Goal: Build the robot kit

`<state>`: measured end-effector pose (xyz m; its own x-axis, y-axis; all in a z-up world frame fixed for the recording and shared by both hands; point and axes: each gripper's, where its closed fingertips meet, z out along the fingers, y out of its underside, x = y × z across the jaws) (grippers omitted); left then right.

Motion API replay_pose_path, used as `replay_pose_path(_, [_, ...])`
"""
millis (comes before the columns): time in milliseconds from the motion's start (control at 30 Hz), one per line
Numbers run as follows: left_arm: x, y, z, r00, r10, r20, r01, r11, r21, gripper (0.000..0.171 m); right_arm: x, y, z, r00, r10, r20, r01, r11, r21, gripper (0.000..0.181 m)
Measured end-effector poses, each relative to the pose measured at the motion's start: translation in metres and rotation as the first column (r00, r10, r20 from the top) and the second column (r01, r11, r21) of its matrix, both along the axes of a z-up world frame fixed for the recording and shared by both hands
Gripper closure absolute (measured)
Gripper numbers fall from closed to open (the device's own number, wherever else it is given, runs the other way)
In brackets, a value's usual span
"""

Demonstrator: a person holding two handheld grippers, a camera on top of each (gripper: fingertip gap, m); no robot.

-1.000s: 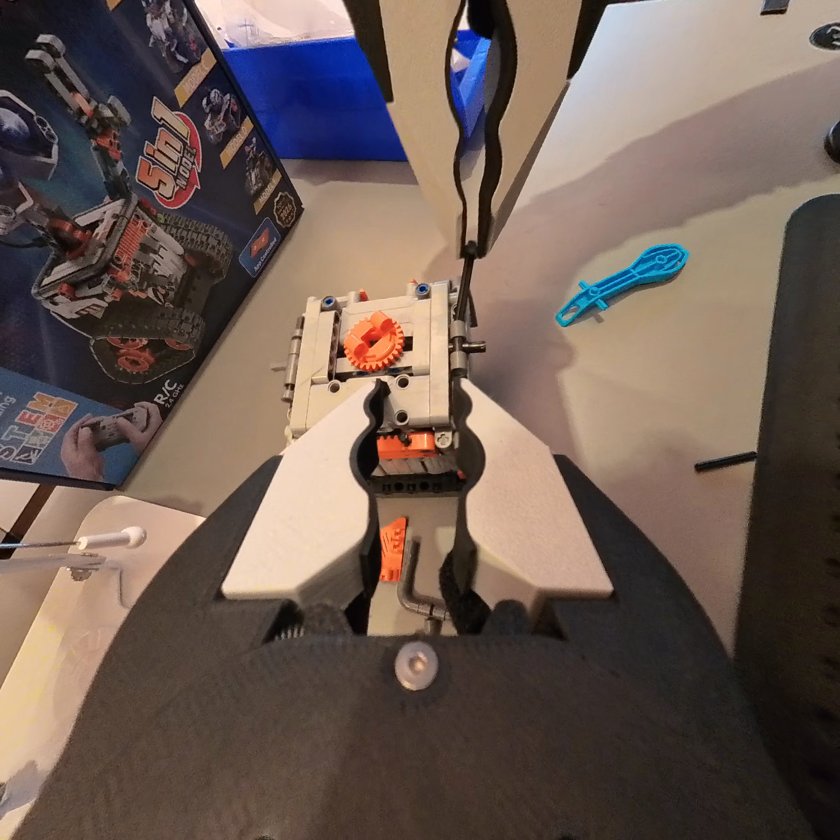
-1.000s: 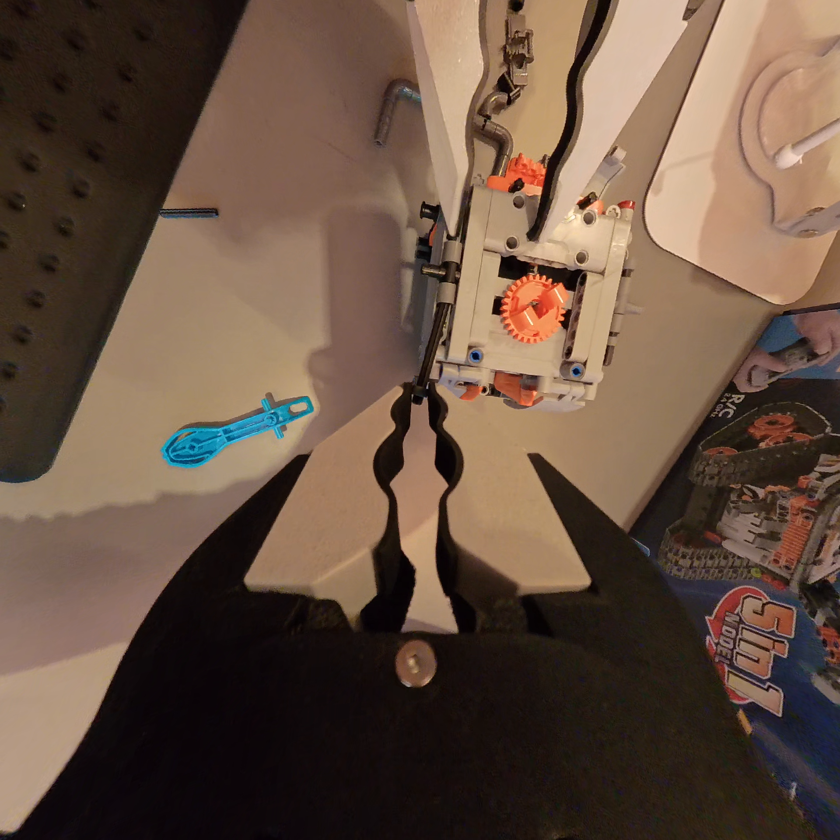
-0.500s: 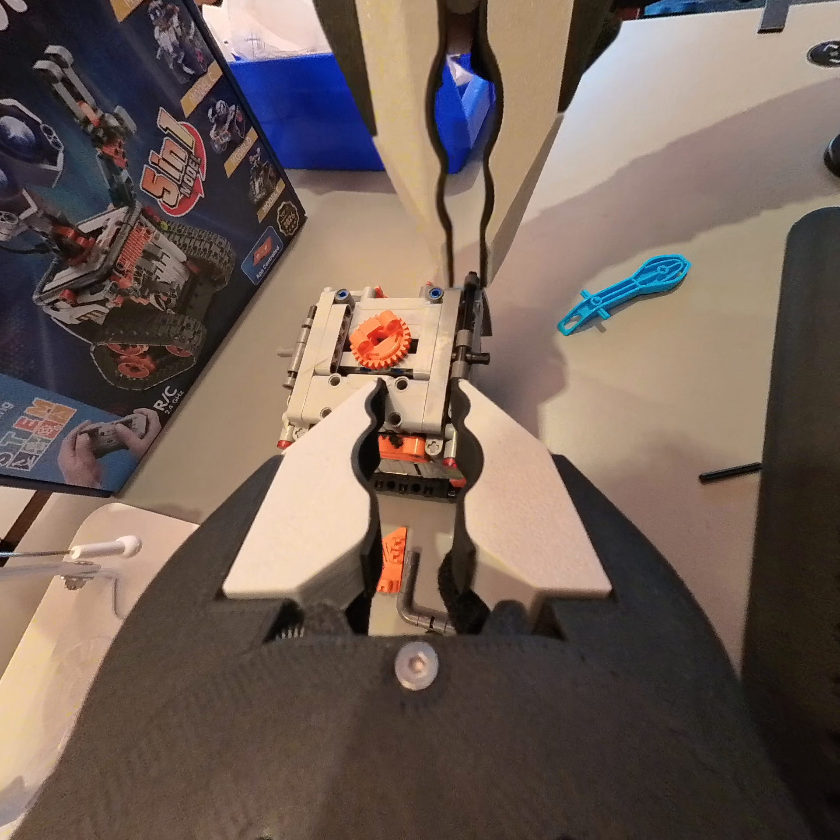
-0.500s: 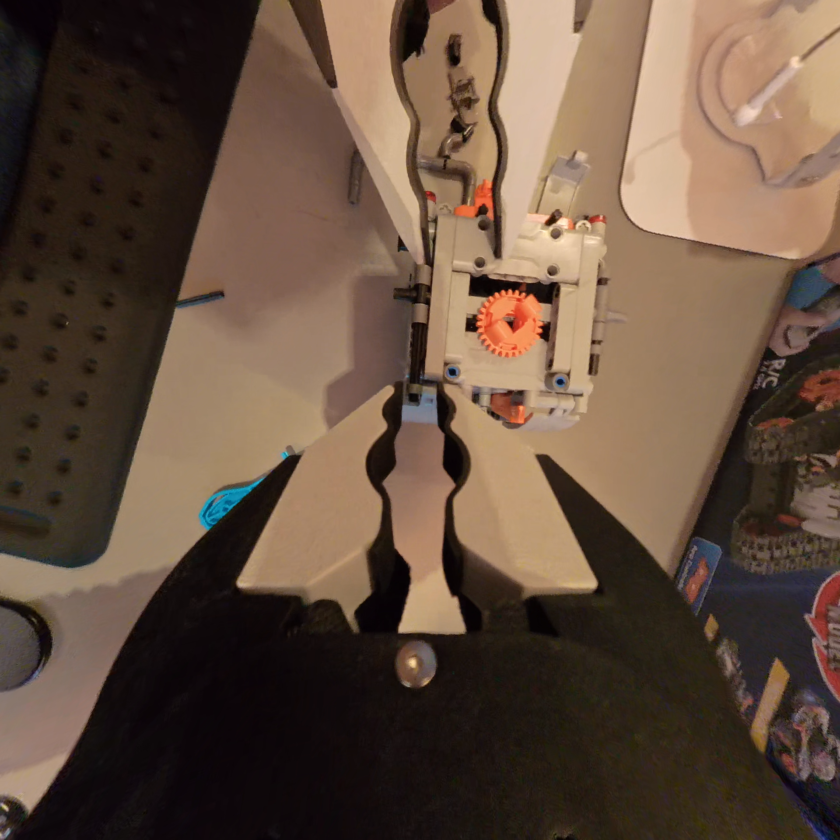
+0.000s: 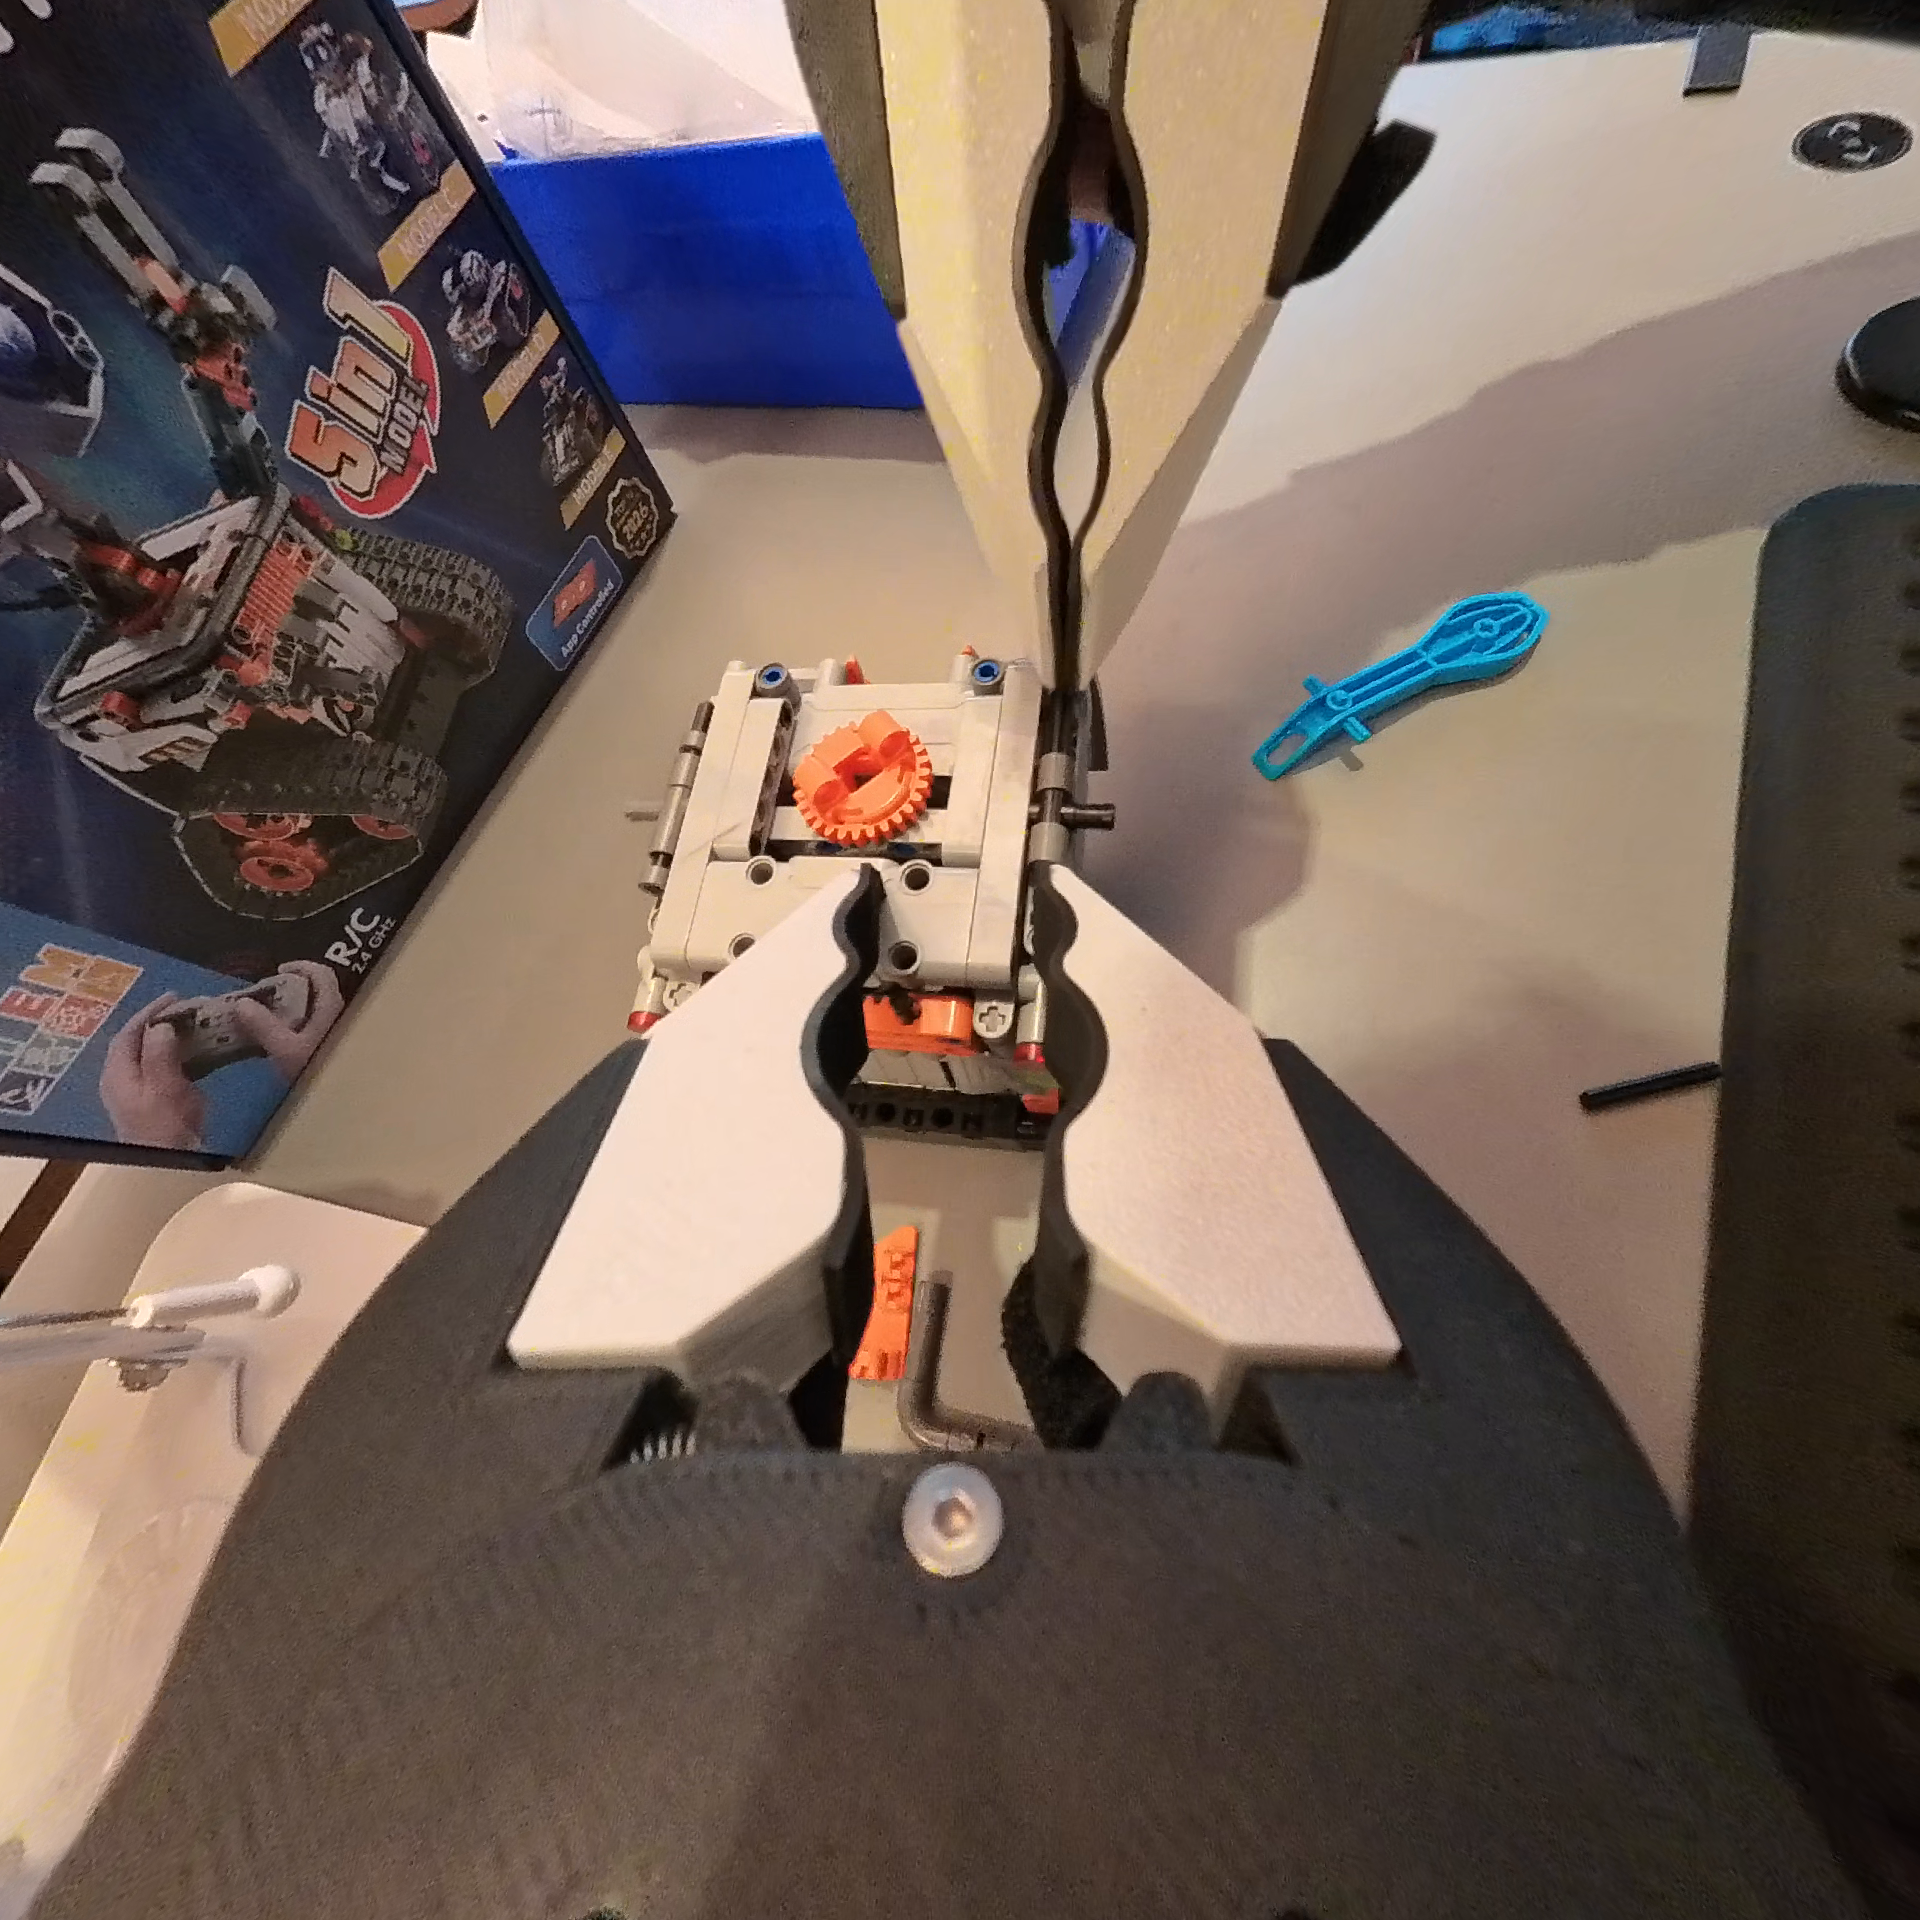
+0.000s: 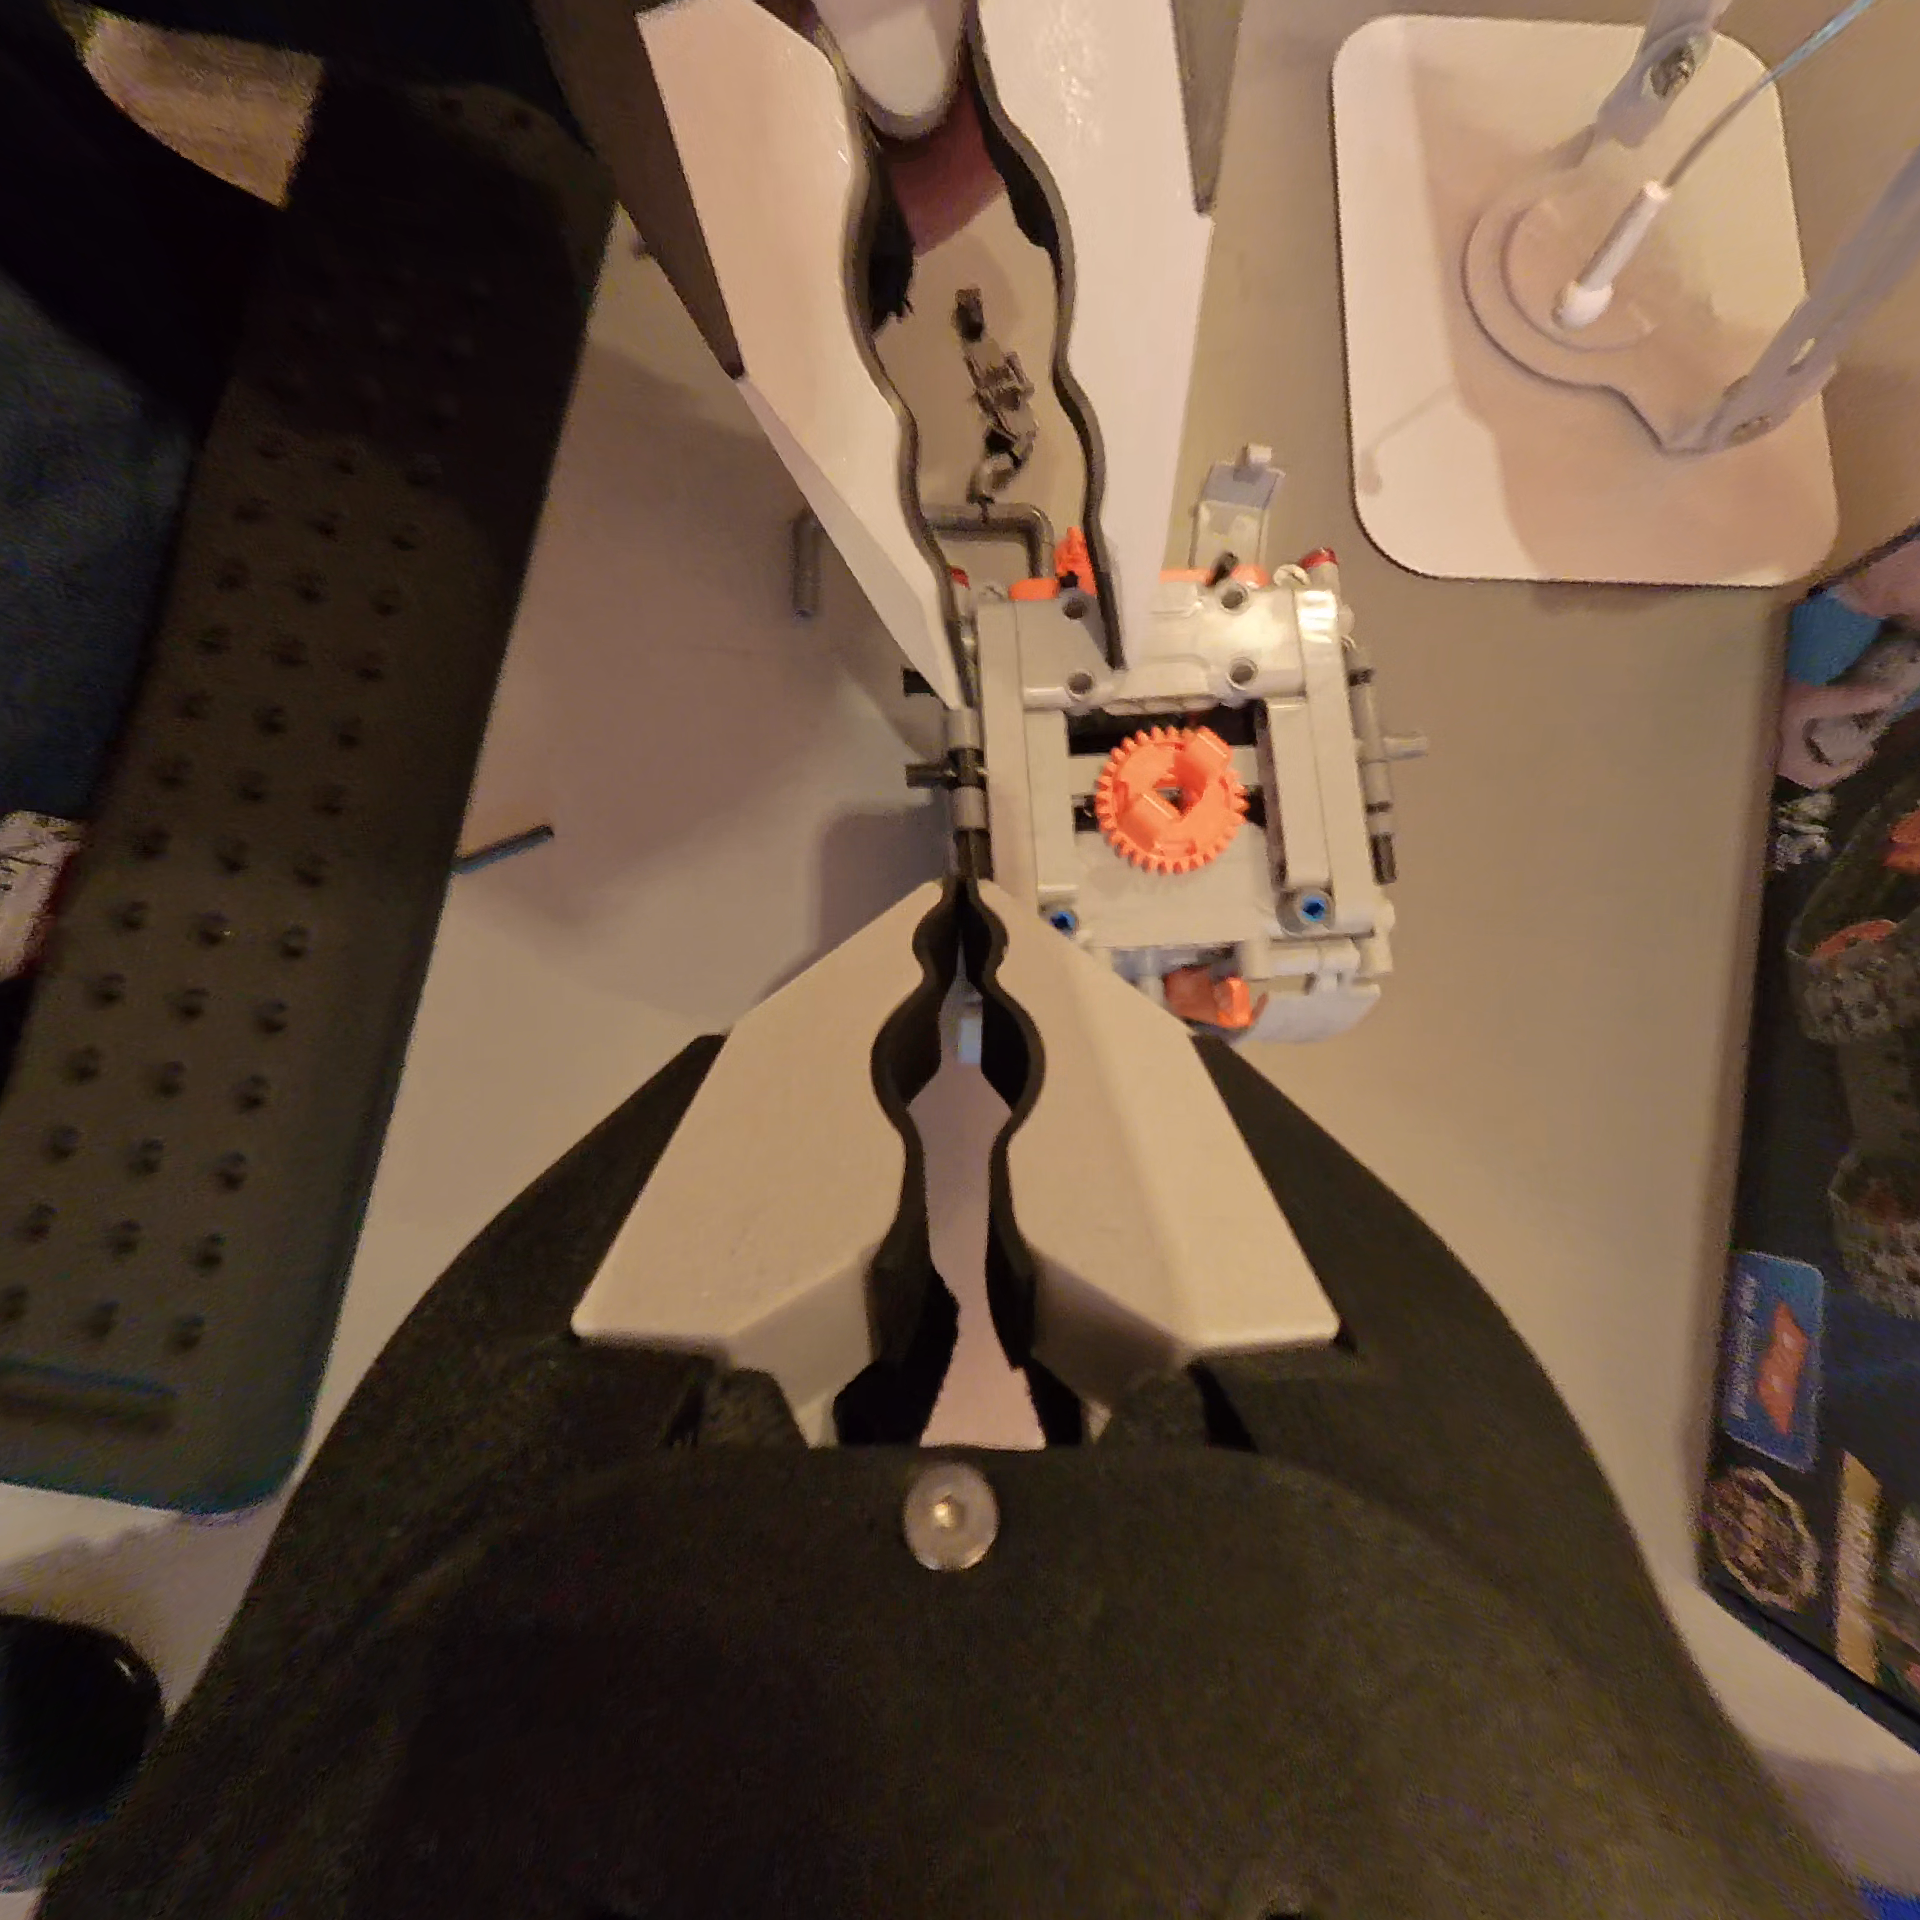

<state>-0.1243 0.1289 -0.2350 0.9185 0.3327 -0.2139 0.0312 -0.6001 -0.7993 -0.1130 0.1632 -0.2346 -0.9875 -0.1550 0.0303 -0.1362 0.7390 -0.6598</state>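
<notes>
Printed writing on the toy box only.
The dark blue toy box (image 5: 260,623) carries a red-and-white badge, small yellow tags, a blue sticker and coloured letters near its lower corner; a round black disc (image 5: 1860,140) may bear a mark, too blurred to read.

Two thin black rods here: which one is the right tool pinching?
The right tool pinches the black rod running along the grey block model's side. The other black rod lies loose on the table, untouched, beside the dark studded mat.
</notes>
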Motion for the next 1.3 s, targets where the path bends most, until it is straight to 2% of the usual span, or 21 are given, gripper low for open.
replay_pose_path(267, [0.001,-0.001,0.0,1.0,0.001,0.009,-0.001,1.0,-0.005,0.14,-0.009,0.018,0.003,0.997,-0.08,-0.001,0.08,0.997,-0.023,0.181])
replay_pose_path(500, [0.0,-0.001,0.0,1.0,0.004,0.005,-0.004,1.0,-0.009,0.142,-0.008,0.014,-0.002,0.996,-0.093,-0.005,0.093,0.996,-0.016,0.181])
replay_pose_path(633, [0.002,0.003,0.0,1.0,-0.008,0.001,0.009,1.0,-0.001,0.144,0.002,0.003,0.001,0.996,-0.071,0.046,0.073,0.996,-0.047,0.181])
replay_pose_path(800, [0.001,0.001,0.0,1.0,-0.003,0.006,0.003,1.0,-0.006,0.141,-0.009,0.016,0.012,0.99,-0.133,0.053,0.137,0.986,-0.098,0.181])
replay_pose_path(867, [0.002,0.002,0.0,1.0,-0.006,0.007,0.006,1.0,-0.007,0.14,-0.013,0.022,0.007,0.988,-0.147,0.048,0.15,0.986,-0.078,0.18])
replay_pose_path(1200, [-0.001,0.001,0.0,1.0,-0.006,0.011,0.006,1.0,-0.004,0.142,-0.008,0.012,0.0,0.989,-0.137,0.06,0.142,0.987,-0.073,0.181])
replay_pose_path(1300, [-0.001,0.0,0.0,1.0,-0.016,0.01,0.016,1.0,-0.014,0.142,-0.008,0.012,0.0,0.983,-0.14,0.117,0.153,0.982,-0.115,0.181])
